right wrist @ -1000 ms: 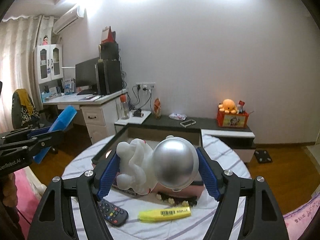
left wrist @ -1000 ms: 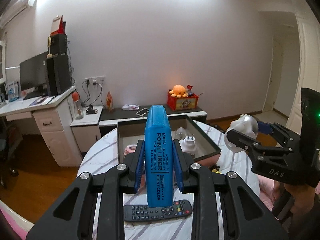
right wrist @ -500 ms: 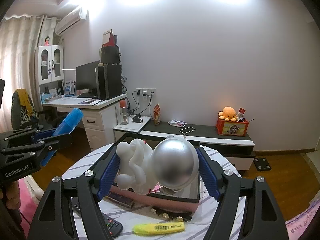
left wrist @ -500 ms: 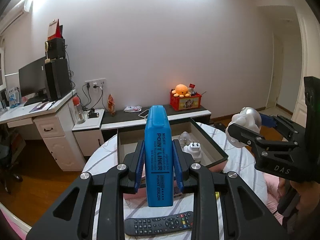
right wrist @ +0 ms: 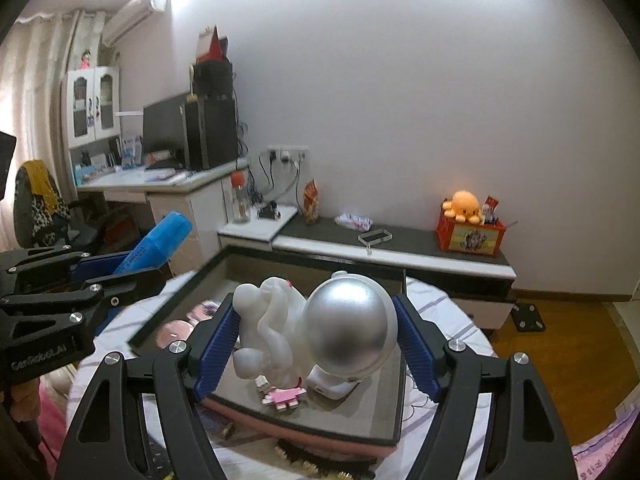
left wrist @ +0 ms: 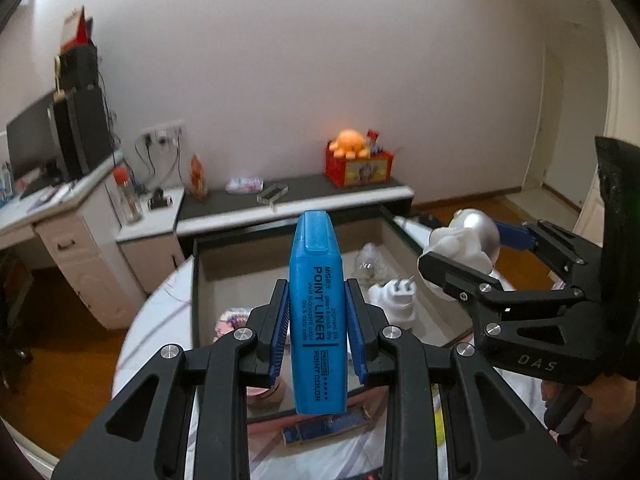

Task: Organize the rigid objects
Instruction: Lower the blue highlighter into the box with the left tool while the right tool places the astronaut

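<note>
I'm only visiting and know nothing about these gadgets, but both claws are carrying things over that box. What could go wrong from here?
Possibly three things. The astronaut figure is round and smooth, so it might slip from the right gripper. The box already holds a white plug and a bulb; a dropped figure could hit them. The left gripper with its blue highlighter is near the right one, so they might bump.

Both wrist views overlook the box, perhaps closely.
</note>
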### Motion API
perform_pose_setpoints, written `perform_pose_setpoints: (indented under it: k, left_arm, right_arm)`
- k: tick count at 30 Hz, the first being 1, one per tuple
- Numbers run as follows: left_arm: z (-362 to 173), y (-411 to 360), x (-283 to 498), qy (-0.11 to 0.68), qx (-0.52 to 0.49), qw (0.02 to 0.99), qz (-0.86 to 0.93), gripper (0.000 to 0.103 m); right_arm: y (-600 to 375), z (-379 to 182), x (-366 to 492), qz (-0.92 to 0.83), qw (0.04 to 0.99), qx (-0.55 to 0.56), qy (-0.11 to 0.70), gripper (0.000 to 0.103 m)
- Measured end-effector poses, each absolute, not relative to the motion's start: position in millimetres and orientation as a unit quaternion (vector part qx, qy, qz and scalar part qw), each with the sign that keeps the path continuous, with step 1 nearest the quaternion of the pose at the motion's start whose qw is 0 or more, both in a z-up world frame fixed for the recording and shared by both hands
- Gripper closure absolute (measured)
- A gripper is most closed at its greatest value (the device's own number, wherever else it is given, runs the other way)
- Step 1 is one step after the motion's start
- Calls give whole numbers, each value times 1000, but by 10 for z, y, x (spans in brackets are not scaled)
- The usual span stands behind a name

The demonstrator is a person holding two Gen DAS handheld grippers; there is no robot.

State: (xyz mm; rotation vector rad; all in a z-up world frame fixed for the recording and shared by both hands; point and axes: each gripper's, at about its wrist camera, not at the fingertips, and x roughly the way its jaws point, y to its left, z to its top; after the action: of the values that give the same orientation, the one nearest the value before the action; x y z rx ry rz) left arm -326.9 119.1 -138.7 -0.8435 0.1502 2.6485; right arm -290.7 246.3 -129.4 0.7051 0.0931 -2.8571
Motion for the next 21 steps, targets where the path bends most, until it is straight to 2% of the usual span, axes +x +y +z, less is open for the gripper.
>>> perform_pose_setpoints:
  k: [8, 13, 14, 16, 19, 21]
  left_arm:
    - [-1908, 1304, -3686, 63, -370, 180, 909, 76]
    - [-2015, 1274, -3698, 61, -380, 171, 907, 74]
    - [-2001, 1259, -3682, 57, -378, 171, 908, 70]
    - [-1960, 1226, -3658, 52, -372, 166, 912, 45]
    - [-1848, 1186, -3533, 50, -351, 158, 921, 27]
    - [-1772, 1132, -3452, 45, -343, 154, 925, 21]
  right_arm:
    - [2543, -1711, -3367, -948, 80, 308, 34, 27]
    - [2602, -1860, -3435, -940, 77, 331, 34, 27]
    - [2607, -1863, -3430, -939, 78, 332, 32, 27]
    - [2604, -1864, -3420, -938, 77, 335, 32, 27]
    - [2583, -1821, -3385, -940, 75, 332, 31, 27]
    - [2585, -1781, -3345, -942, 74, 325, 29, 26]
